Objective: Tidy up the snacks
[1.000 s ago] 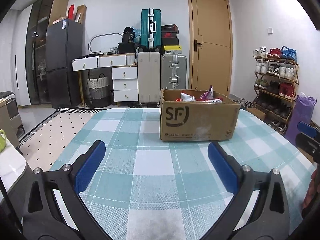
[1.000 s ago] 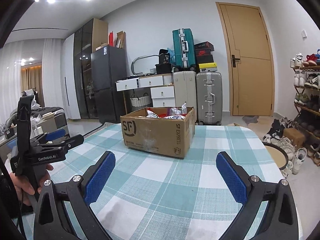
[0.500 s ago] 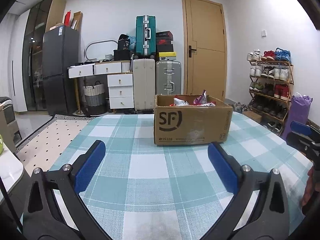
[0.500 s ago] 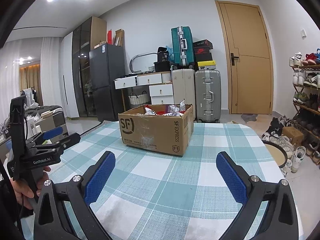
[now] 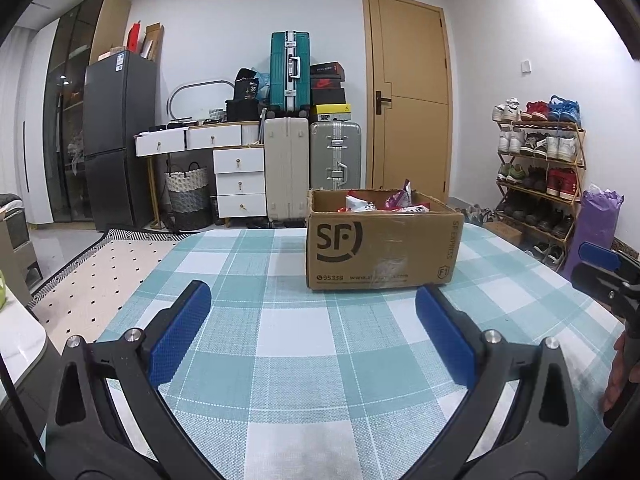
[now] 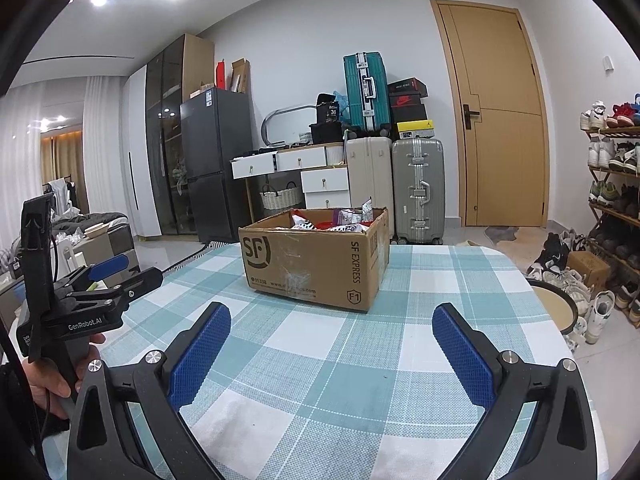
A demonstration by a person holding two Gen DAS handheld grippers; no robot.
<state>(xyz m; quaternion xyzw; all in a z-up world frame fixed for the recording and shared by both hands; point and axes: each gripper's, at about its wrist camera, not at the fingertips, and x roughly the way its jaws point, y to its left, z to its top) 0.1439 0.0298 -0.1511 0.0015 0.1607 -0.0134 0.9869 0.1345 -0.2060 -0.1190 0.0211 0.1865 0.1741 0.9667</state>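
The left gripper is held with its jaws spread wide, nothing between the blue pads, above the near part of the checked tablecloth. The right gripper is likewise found spread wide and empty over the same cloth. The cardboard box, marked SF, is seen standing on the table, farther off than both grippers and apart from them; in the left wrist view it lies ahead and slightly to the right. Snack packets are observed inside it, their tops showing above the rim. Beyond the table, suitcases are stacked against the far wall beside a wooden door, and a shoe rack is noted at the right.
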